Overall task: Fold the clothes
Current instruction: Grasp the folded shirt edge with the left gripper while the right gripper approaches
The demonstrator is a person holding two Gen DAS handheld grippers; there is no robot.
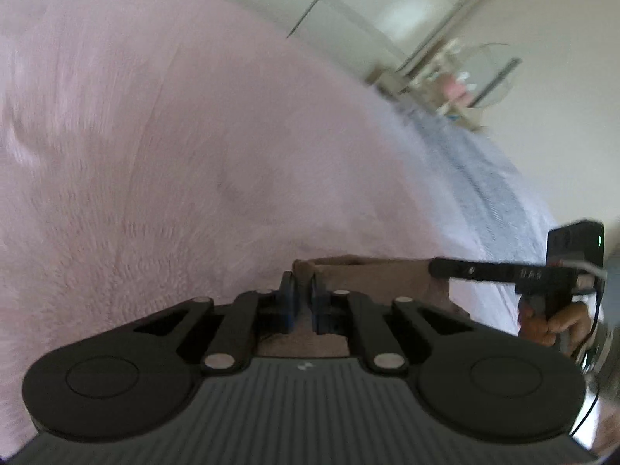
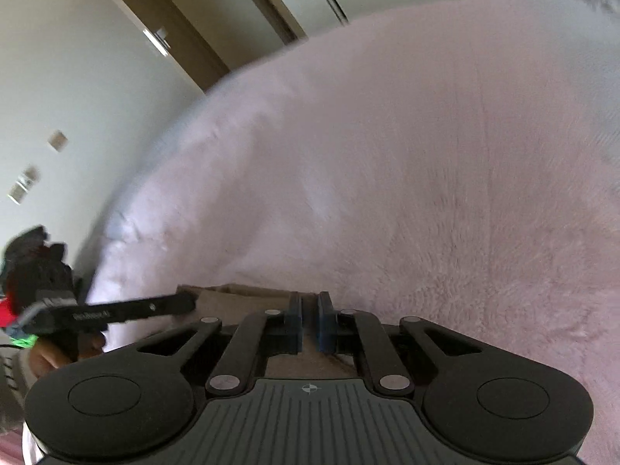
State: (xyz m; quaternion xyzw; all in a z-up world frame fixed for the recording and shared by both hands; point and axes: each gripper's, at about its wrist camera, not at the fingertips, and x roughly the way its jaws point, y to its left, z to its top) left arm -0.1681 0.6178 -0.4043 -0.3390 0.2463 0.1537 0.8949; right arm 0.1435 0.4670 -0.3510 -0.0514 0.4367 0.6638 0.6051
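Observation:
A brown garment (image 1: 372,275) is held by its top edge over a fluffy pink bed cover (image 1: 174,155). My left gripper (image 1: 304,294) is shut on one end of that edge. My right gripper (image 2: 309,319) is shut on the other end of the brown garment (image 2: 236,300). In the left wrist view the right gripper's finger (image 1: 484,271) reaches in from the right and touches the cloth. In the right wrist view the left gripper's finger (image 2: 135,310) comes in from the left. Most of the garment hangs hidden below the grippers.
The pink bed cover (image 2: 426,174) fills both views. A blue-grey blanket (image 1: 476,178) lies at its far edge. A shelf with small items (image 1: 453,85) stands by the wall. A brown door (image 2: 170,31) and wall switches (image 2: 27,182) are at the left.

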